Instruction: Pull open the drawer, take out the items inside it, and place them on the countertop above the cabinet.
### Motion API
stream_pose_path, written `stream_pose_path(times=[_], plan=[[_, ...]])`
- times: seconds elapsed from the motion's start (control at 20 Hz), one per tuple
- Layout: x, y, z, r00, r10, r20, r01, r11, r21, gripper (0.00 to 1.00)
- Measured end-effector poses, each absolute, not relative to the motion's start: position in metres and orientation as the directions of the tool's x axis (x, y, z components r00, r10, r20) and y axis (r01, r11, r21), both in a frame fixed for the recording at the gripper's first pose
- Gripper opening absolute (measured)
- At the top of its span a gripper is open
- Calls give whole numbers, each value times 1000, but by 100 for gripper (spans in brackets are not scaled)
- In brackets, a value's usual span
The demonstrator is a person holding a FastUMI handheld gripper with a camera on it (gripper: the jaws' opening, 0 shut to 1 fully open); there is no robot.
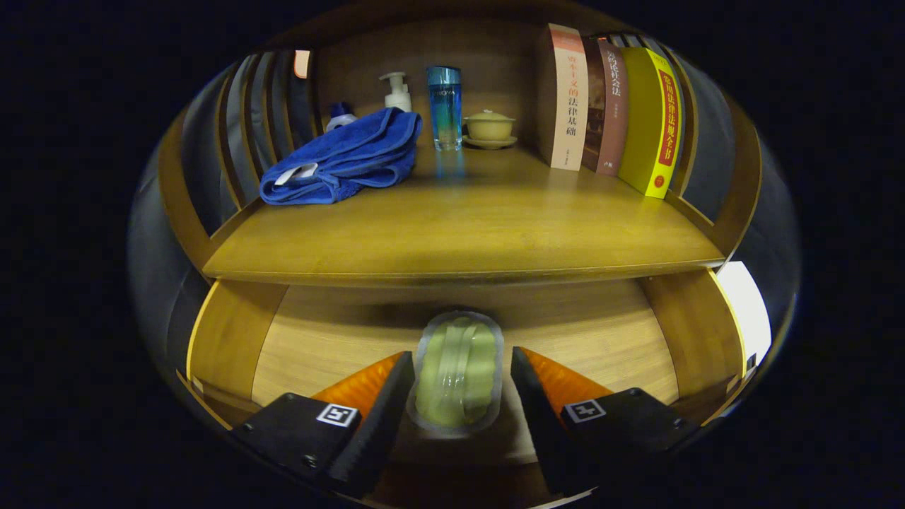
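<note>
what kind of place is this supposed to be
Likely a mock home corner: a wooden cabinet with its countertop holding books, a blue towel and a lidded cup. Below, the drawer is open, and the gripper stands open around a green packet.

Cabinet: wooden, warm honey-brown, with a broad countertop (466,226) and an open shelf bay above it.
Back panel (488,63): plain wood, darker toward the top.
Side rails: curved wooden slats (240,127) on the left, a matching wooden frame on the right.
Surroundings: dark cloth wall (152,240) beyond the cabinet on both sides.
Light: dim overall, a soft sheen on the countertop, and a bright white patch (746,307) past the cabinet's right side.
</note>
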State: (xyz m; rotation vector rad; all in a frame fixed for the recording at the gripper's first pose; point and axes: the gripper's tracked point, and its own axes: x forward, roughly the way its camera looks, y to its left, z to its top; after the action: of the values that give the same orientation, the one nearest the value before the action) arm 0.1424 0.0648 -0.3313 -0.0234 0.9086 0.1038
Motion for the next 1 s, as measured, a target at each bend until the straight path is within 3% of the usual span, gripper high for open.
stream_pose_path(times=[0.2, 0.6, 1.0], plan=[[140, 65, -343, 570, 71, -819, -117, 993, 4, 79], [135, 68, -351, 548, 95, -831, -113, 993, 39, 26], [132, 75, -271, 680, 152, -718, -149, 986, 67, 23]])
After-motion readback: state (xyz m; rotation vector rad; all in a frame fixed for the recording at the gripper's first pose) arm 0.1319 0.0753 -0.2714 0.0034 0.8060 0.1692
